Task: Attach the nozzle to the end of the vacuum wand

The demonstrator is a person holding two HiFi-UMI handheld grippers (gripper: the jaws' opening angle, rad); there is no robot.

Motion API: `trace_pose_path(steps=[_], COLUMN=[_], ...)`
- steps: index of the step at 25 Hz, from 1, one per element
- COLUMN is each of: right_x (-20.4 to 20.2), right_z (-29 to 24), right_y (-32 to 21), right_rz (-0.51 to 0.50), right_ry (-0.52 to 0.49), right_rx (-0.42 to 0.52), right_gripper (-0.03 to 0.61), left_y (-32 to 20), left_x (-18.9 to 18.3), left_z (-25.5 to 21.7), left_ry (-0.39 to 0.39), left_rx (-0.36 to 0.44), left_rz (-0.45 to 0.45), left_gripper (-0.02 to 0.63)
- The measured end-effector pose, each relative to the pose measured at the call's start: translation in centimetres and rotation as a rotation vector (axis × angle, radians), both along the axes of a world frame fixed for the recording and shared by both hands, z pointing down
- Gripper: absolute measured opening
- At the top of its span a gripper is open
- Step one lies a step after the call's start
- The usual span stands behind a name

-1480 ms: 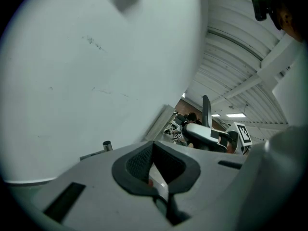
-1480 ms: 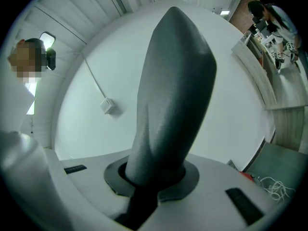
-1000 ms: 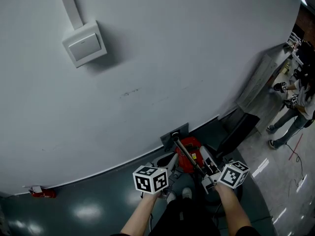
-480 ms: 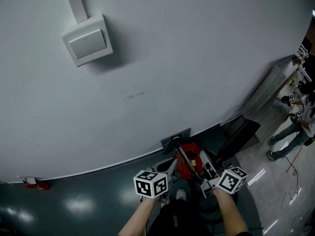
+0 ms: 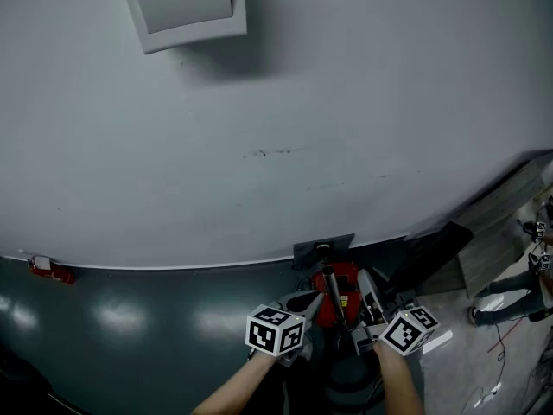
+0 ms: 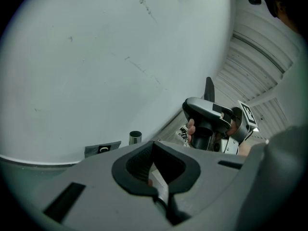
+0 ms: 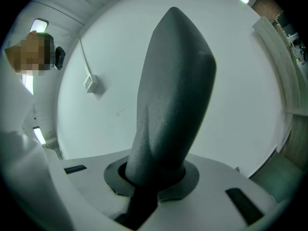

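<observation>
In the head view a red vacuum body [image 5: 346, 290] stands at the foot of the wall, its dark wand [image 5: 332, 290] rising toward me. My right gripper [image 5: 370, 309] is shut on a grey tapered nozzle [image 5: 364, 284], just right of the wand. That nozzle [image 7: 175, 90] fills the right gripper view, gripped at its base by the right gripper [image 7: 154, 177], tip pointing away. My left gripper [image 5: 308, 301] sits just left of the wand, shut, with nothing gripped. In the left gripper view the wand's open metal end [image 6: 135, 137] shows beyond the left gripper [image 6: 156, 165].
A white switch box [image 5: 181, 3] hangs on the pale wall. A dark plate [image 5: 321, 251] sits at the wall's foot behind the vacuum. A dark panel [image 5: 436, 249] leans at the right, a small red object [image 5: 47, 269] lies far left, and a person [image 5: 531, 279] stands at the right edge.
Both grippers have sunk lower, beside the wand and the vacuum. My view has tipped, so the switch box now sits near the top edge.
</observation>
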State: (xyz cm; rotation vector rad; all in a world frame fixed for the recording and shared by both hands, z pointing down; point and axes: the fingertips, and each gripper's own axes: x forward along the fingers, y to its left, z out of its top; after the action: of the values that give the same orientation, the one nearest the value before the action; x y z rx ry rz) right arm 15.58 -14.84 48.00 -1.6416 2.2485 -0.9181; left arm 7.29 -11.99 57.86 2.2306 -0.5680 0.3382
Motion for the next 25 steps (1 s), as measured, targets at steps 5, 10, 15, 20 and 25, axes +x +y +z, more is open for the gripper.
trace_pose_path(steps=[5,10,15,20,25], right_x=[-0.2,-0.4,-1.0,-1.6,-2.0], right_z=[2.7,4.5,5.7,6.7,7.4], right_y=[-1.2,-2.7,-4.4,-5.2,-6.1], right_rz=[-0.041,-0.076,-0.117,-0.152,-0.179], right_ry=[0.02,0.058,0.103,0.13,0.182], right_rx=[-0.019,-0.019,-0.007,-0.006,0.007], right_gripper=[0.055,0.055,0.055,0.055,0.055], left_y=[-0.6,-1.1,-1.2,-1.2,-1.7], left_x=[0.6,1.4,2.2,2.8,3.0], left_z=[2.1,4.2,6.8,8.3,9.0], left_ry=[-0.008,-0.023,-0.04,-0.033,-0.045], left_rx=[0.006,0.016,0.017,0.001,0.01], left_rz=[-0.006,-0.008,-0.003,-0.002,-0.019], left_gripper=[0.003,0.003,0.005,0.005,0.01])
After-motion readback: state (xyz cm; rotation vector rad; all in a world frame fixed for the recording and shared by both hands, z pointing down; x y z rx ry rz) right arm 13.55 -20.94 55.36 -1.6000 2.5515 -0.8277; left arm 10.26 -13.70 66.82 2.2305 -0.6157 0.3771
